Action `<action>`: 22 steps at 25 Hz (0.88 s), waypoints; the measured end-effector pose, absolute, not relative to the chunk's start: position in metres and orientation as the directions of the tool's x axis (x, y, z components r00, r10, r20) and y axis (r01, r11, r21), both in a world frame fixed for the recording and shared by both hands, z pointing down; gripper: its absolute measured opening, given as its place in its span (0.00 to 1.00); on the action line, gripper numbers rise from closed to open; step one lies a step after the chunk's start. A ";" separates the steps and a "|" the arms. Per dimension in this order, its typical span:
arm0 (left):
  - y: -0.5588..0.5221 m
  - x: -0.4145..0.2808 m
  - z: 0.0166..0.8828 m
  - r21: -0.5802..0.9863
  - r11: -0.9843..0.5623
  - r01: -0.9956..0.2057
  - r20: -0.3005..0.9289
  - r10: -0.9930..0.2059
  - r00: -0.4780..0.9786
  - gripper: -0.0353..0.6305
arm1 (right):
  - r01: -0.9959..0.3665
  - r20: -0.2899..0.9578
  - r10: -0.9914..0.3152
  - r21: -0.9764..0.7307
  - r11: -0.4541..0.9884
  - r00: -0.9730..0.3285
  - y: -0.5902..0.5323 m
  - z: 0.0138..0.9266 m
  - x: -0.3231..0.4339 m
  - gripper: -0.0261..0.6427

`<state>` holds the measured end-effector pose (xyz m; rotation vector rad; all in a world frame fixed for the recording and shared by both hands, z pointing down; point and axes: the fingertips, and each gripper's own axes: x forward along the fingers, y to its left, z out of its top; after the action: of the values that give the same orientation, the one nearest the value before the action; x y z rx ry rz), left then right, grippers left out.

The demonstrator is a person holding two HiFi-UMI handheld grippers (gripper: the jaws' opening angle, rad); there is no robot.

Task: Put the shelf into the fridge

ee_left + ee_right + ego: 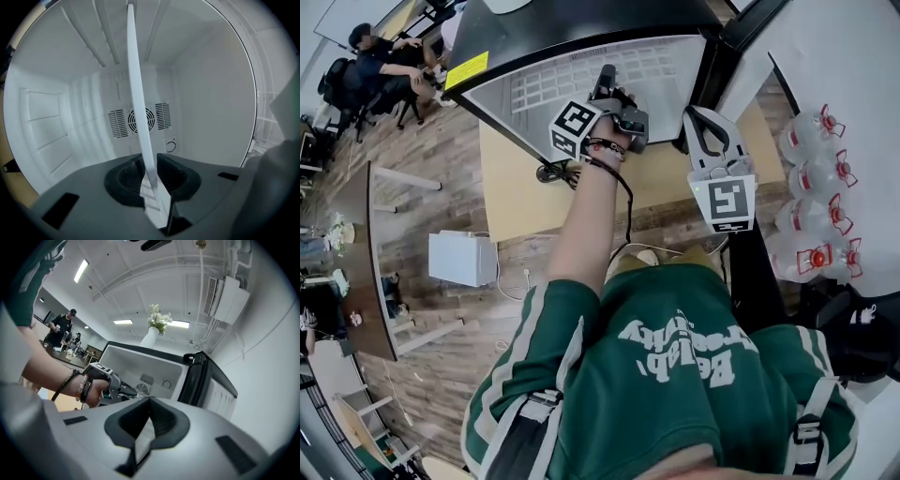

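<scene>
The fridge point(581, 21) stands open in front of me, white inside. The shelf point(546, 86) is a flat white grid panel lying partly inside it. In the left gripper view the shelf point(136, 93) shows edge-on as a thin white blade running from the top down into the jaws. My left gripper point(607, 80) is shut on its near edge, and its pads point(161, 164) press on both sides. My right gripper point(698, 112) hangs by the right side of the opening, apart from the shelf. Its jaws meet at the tip point(150, 401) and hold nothing. The right gripper view shows the left gripper point(123, 391) at the fridge mouth point(140, 364).
The fridge door point(844, 56) hangs open at the right with several water bottles point(811, 178) in its racks. A round fan vent point(140, 121) sits on the back wall, and rail ribs line the side walls. A vase of flowers point(157, 329) stands on top. A white box point(461, 258) lies on the floor at the left.
</scene>
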<state>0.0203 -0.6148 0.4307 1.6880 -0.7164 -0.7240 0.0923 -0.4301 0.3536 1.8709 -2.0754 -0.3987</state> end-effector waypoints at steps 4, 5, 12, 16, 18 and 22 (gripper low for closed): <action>-0.598 0.014 0.431 0.973 -0.203 -0.108 -0.095 -0.781 0.617 0.15 | -0.906 0.032 -0.995 0.411 0.103 -0.098 -0.417 0.345 0.093 0.04; -0.593 0.012 0.432 0.973 -0.203 -0.113 -0.093 -0.783 0.615 0.15 | -0.906 0.030 -0.994 0.410 0.104 -0.101 -0.413 0.344 0.094 0.04; -0.552 0.009 0.421 0.946 -0.255 -0.201 -0.088 -0.797 0.598 0.15 | -0.899 0.027 -0.988 0.412 0.147 -0.149 -0.384 0.339 0.096 0.04; -0.525 0.007 0.404 0.910 -0.310 -0.277 -0.099 -0.809 0.580 0.15 | -0.898 0.020 -0.983 0.404 0.174 -0.182 -0.367 0.332 0.100 0.04; -0.510 0.004 0.396 0.882 -0.338 -0.327 -0.103 -0.817 0.568 0.15 | -0.901 0.018 -0.980 0.391 0.189 -0.197 -0.357 0.331 0.103 0.04; -0.477 -0.005 0.384 0.799 -0.384 -0.463 -0.090 -0.837 0.539 0.15 | -0.915 0.021 -0.974 0.340 0.218 -0.224 -0.335 0.332 0.110 0.04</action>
<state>-0.0051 -0.4765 0.3835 2.0311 -1.0485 -0.6401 0.1096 -0.3348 0.3324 1.7924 -2.2610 -0.3763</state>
